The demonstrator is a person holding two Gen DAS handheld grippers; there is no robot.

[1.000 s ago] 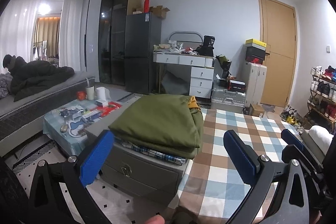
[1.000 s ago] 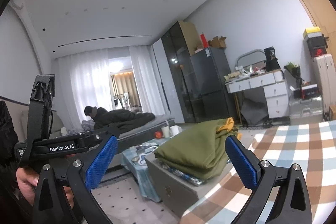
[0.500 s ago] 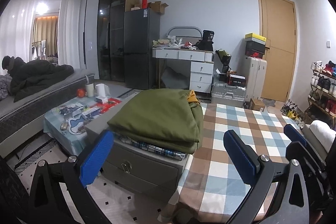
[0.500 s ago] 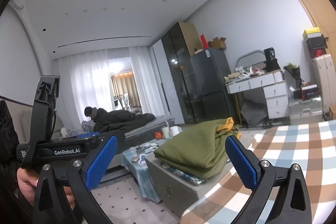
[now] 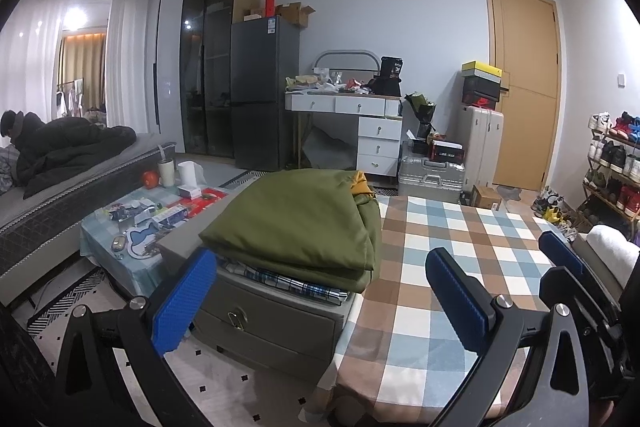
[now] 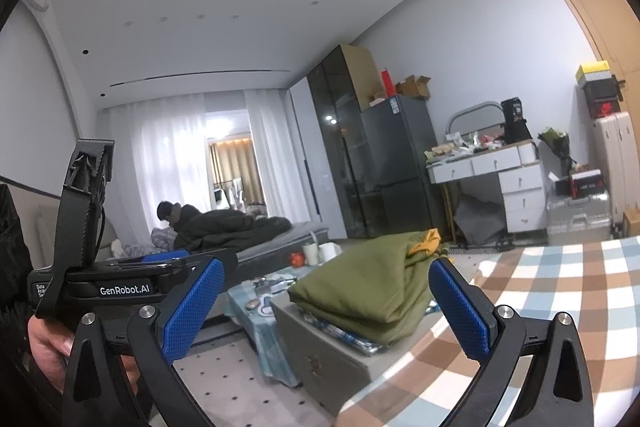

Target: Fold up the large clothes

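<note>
Both tongs gape wide with nothing between their blue pads. From the left wrist, the left gripper [image 5: 320,291] hangs above the checked tablecloth [image 5: 452,267], while the folded green garment [image 5: 296,223] sits at 12 o'clock on a plaid cloth [image 5: 280,281] atop a grey drawer chest [image 5: 264,323] (right gripper [image 5: 560,255] peeks in at 3 o'clock). From the right wrist, the right gripper [image 6: 326,307] frames that garment [image 6: 360,287] at 12 o'clock; the left gripper [image 6: 160,259], hand-held, lies at 9 o'clock.
</note>
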